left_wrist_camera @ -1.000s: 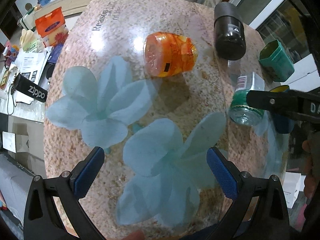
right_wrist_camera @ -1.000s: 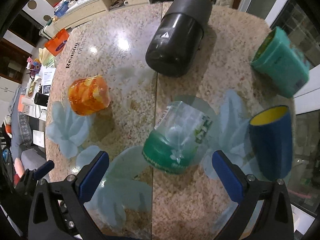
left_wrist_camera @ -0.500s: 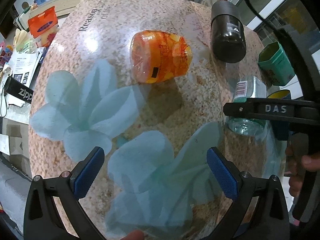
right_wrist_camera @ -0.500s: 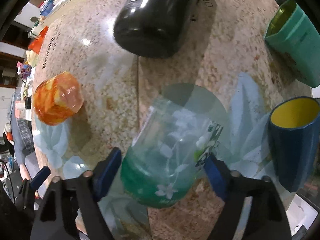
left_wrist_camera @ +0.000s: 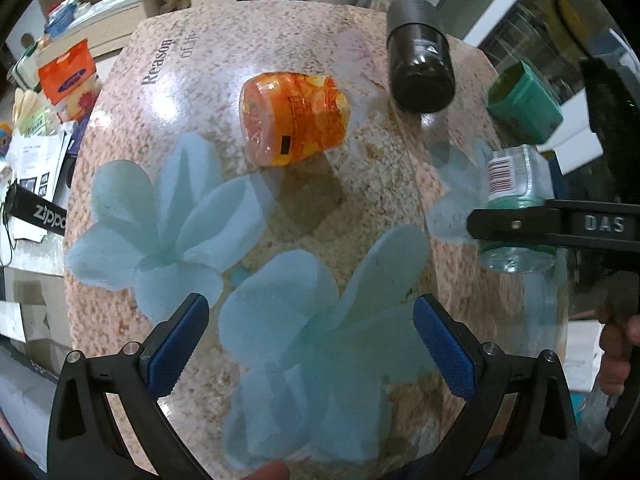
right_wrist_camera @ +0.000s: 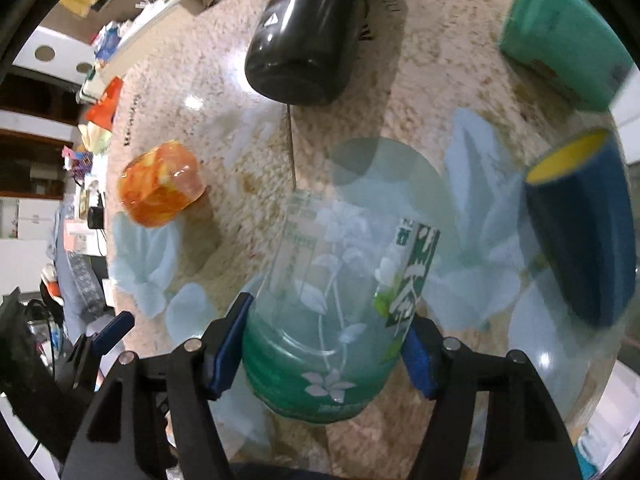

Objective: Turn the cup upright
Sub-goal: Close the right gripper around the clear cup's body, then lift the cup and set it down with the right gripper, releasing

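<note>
A clear glass cup with a green band and white flowers (right_wrist_camera: 336, 304) lies on its side on the granite table (right_wrist_camera: 248, 200). My right gripper (right_wrist_camera: 324, 348) is shut on the cup near its green end, pads on both sides. The same cup shows in the left wrist view (left_wrist_camera: 516, 208), with the right gripper's black finger across it. My left gripper (left_wrist_camera: 308, 344) is open and empty above the pale blue flower prints, near the table's front. An orange cup (left_wrist_camera: 294, 114) lies on its side ahead of it, and also shows in the right wrist view (right_wrist_camera: 162, 182).
A black cup (left_wrist_camera: 420, 60) lies on its side at the back. A teal cup (left_wrist_camera: 524, 100) lies tilted at the back right. A blue cup with a yellow inside (right_wrist_camera: 580, 228) stands right of the glass cup. Cluttered shelves and papers (left_wrist_camera: 36, 156) lie off the table's left.
My right gripper moved forward around the glass cup and closed on it. The left gripper stayed open and shifted only slightly.
</note>
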Tool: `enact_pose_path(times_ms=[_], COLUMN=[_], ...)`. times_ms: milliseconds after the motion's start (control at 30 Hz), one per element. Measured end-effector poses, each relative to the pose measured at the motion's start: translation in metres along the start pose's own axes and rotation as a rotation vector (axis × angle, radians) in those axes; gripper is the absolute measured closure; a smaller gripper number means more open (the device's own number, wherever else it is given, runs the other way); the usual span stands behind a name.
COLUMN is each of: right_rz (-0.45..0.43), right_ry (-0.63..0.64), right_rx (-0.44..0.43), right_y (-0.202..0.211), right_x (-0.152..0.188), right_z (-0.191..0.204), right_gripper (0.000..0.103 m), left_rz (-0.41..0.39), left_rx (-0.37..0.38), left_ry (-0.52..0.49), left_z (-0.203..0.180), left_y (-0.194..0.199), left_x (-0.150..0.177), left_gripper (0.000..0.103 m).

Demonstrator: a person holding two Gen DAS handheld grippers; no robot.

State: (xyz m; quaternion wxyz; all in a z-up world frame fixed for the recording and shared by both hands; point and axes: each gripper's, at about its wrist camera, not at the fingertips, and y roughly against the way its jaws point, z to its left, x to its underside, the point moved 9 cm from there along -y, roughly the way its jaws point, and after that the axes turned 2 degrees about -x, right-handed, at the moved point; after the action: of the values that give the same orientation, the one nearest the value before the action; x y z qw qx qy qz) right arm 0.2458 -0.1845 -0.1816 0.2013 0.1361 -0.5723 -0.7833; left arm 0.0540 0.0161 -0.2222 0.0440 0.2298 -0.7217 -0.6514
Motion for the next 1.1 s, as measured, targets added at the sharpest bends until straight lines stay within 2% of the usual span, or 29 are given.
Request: enact_pose_path(times_ms=[233, 567, 700, 933, 1000, 1100], right_rz=[0.004, 0.048, 0.046, 0.016, 0.013, 0.015], right_ry=[-0.036, -0.108, -0.111, -0.098, -0.095, -0.101], right_rx=[-0.019, -0.038, -0.026, 0.015, 0.031, 0.039], right_y=[0.003, -0.007, 0.000, 0.013, 0.003, 0.003], right_x=[0.041, 0.092, 0.102, 0.096, 0.094, 0.097], right_z=[0.000, -0.014, -0.021, -0.034, -0.021, -0.022], right_gripper=[0.037, 0.037, 0.036, 0.036, 0.035, 0.025], left_rz=[0.024, 0.096, 0.116, 0.118, 0.117, 0.112], left_rx=[0.026, 0.022, 0.019, 0.007, 0.006, -0.001], left_ry=[-0.070, -0.137, -0.142, -0.154, -0.157, -0.158], left_z=[0.004, 0.014, 0.019, 0.020, 0.019, 0.022], left_y=[0.008, -0.007, -0.012, -0.018, -0.016, -0.014], left_x=[0.025, 0.066, 0.076, 0.074, 0.073, 0.073], left_gripper=[0.000, 0.000, 0.000, 0.000, 0.000, 0.000])
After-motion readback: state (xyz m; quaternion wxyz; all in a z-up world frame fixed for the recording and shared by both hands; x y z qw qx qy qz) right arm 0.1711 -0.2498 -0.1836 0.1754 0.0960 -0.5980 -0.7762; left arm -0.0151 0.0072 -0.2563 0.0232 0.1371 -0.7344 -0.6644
